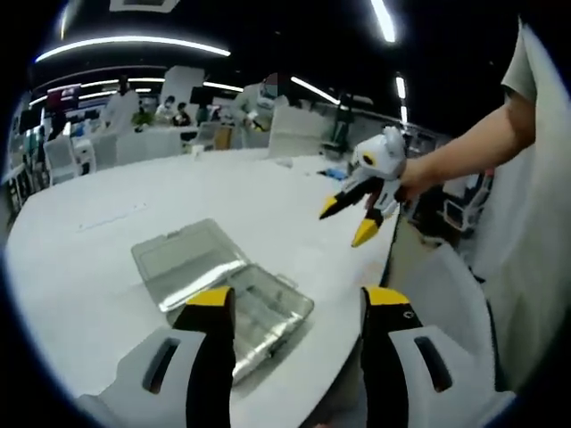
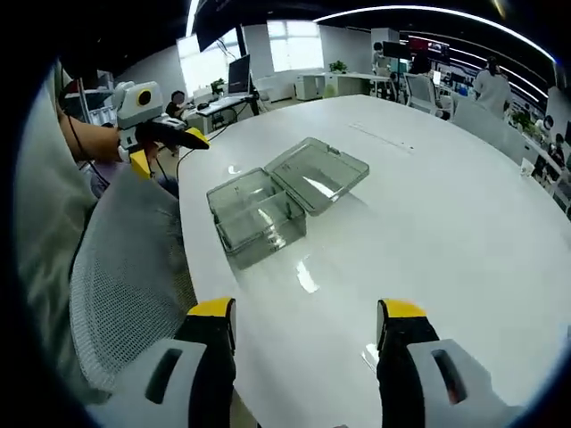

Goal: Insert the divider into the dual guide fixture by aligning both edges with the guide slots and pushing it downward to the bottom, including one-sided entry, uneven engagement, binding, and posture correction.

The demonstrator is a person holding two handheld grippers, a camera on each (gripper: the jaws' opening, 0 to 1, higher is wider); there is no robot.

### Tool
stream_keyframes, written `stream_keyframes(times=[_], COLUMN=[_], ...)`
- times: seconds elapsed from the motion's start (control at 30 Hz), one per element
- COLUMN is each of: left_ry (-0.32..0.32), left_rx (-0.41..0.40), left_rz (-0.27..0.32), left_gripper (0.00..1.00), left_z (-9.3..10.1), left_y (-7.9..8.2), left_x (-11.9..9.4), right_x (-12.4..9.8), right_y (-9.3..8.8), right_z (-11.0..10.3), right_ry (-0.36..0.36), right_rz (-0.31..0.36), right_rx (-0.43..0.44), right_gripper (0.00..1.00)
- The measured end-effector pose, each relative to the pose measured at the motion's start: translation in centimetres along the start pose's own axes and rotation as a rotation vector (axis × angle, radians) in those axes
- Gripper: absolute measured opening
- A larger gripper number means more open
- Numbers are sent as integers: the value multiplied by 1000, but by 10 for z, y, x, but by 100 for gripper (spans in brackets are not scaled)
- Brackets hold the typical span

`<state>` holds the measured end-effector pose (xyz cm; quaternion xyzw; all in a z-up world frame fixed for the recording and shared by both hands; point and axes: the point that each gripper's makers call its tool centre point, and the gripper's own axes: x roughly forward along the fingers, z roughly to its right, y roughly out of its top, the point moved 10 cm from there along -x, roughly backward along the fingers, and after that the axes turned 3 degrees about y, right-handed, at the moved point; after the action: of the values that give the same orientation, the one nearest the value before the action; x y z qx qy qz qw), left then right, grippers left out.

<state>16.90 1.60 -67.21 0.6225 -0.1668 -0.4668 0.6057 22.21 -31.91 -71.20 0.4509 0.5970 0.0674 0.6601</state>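
The left gripper (image 1: 297, 312) rises from the bottom of the left gripper view with its yellow-tipped jaws spread wide and nothing between them. Just beyond its left jaw, partly overlapped by it, lies a clear plastic compartment box (image 1: 268, 312), its hinged lid (image 1: 187, 260) folded flat on the white table (image 1: 107, 267) on the far side. The box sits ahead and slightly left of this gripper, its long axis running diagonally away from the jaws.

The right gripper (image 2: 308, 321) is likewise parted and empty in the right gripper view. From it, the same box (image 2: 257, 214) lies straight ahead but well apart, with bare table between; the open lid (image 2: 318, 172) extends toward the right.

Each gripper also appears in the other's view, held off the table edge above a mesh chair (image 2: 134, 267): the right gripper at (image 1: 357, 209), the left gripper at (image 2: 161, 143).

The left gripper looks nearer the box. No loose divider can be made out; the compartments are too reflective to tell what they hold.
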Motion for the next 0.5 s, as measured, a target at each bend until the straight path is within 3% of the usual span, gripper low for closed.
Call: stream_keyframes(times=[0.5], left_ry=[19], left_rx=[-4], left_rz=[-17], left_gripper=[55], left_z=[-2], left_y=[0], left_x=[-3], right_x=[11], right_y=[-23], right_z=[33], right_ry=[-1], right_rz=[-138], right_rx=[-38], right_gripper=[57])
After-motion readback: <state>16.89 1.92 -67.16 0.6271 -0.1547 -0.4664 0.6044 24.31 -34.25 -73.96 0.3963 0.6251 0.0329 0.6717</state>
